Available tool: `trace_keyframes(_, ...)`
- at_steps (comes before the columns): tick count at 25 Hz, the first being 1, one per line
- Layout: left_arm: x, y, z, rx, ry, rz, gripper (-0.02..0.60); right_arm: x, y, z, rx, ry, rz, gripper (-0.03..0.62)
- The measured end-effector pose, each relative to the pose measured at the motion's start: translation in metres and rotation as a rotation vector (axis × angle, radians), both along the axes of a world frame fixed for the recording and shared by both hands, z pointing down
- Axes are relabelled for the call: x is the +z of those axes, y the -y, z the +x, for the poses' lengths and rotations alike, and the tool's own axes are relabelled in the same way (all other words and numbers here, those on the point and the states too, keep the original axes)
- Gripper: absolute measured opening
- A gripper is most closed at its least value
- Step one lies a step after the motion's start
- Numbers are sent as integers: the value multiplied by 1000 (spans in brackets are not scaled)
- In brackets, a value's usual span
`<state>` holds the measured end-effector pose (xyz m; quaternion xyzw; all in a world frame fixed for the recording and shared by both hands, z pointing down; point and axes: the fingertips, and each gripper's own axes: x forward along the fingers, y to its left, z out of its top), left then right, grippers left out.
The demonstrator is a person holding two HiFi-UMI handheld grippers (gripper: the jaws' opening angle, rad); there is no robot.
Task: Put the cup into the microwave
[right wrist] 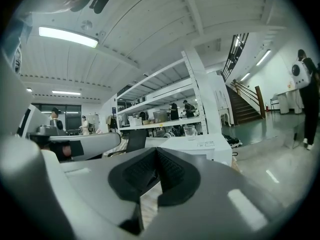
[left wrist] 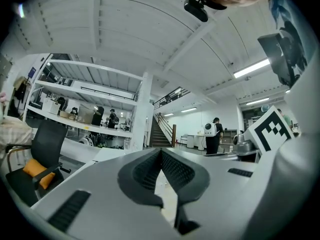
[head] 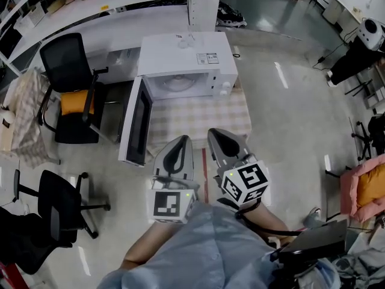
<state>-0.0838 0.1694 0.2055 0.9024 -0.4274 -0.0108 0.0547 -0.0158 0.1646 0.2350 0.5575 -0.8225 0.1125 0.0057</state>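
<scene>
A white microwave (head: 180,56) stands on a table with a checkered cloth (head: 198,116), its door (head: 137,122) swung wide open to the left. A clear glass cup (head: 186,39) stands upright on the microwave's top; it also shows as the cup (right wrist: 189,130) in the right gripper view and, small, as the cup (left wrist: 129,144) in the left gripper view. My left gripper (head: 182,140) and right gripper (head: 215,132) hover side by side at the table's near edge, close to my body and well short of the microwave. Both point level at it, shut, with nothing between the pads.
Two black office chairs (head: 69,89) (head: 57,206) stand to the left, one with an orange cushion. A white shelf unit (head: 120,5) runs behind the microwave. Several people stand far off by the shelves, and a staircase (left wrist: 160,131) rises behind. Clutter and a pink seat (head: 364,188) sit to the right.
</scene>
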Motion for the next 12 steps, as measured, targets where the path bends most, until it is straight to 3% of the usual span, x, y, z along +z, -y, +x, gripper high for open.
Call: trace_keyframes(12, 17, 16, 14, 39, 4, -38, 8, 5, 16, 16, 47, -8, 3, 3)
